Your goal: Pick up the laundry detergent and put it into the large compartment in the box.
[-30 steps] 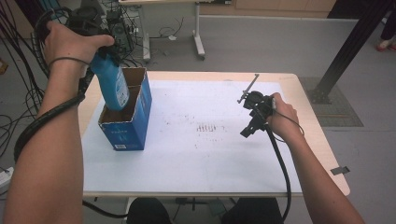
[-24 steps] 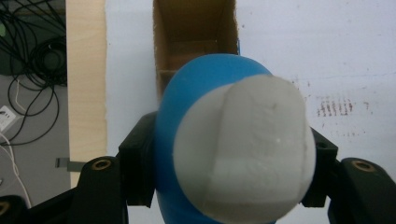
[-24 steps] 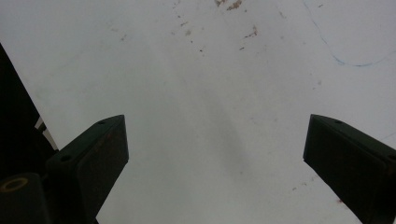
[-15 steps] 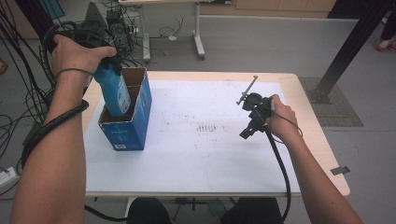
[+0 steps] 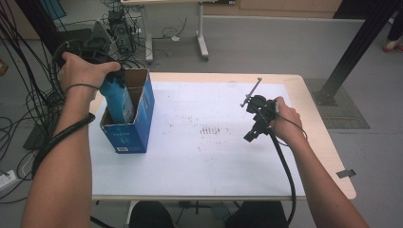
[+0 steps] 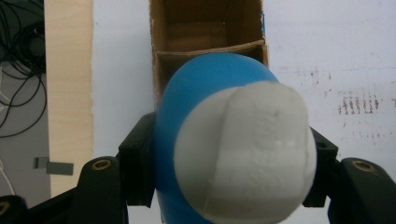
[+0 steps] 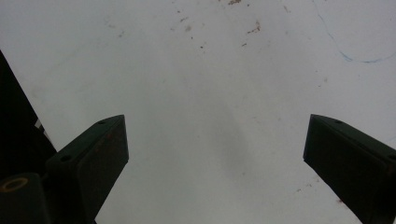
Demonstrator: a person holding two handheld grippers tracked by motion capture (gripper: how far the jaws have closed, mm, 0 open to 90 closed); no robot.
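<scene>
So the left gripper (image 6: 224, 186) had its jaws clamped on the blue bottle (image 5: 116, 97), upright and half inside the box's (image 5: 138, 128) near compartment at the table's left, while the right gripper (image 5: 256, 121) sat wide open, empty, well off right.

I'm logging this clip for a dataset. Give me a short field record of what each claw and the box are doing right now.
left claw: shut on blue bottle, white cap toward camera
bottle position: lower end inside box, tilted
box: blue cardboard, open top, inner divider, at table's left edge
right claw: open, holding nothing, over white table sheet
</scene>
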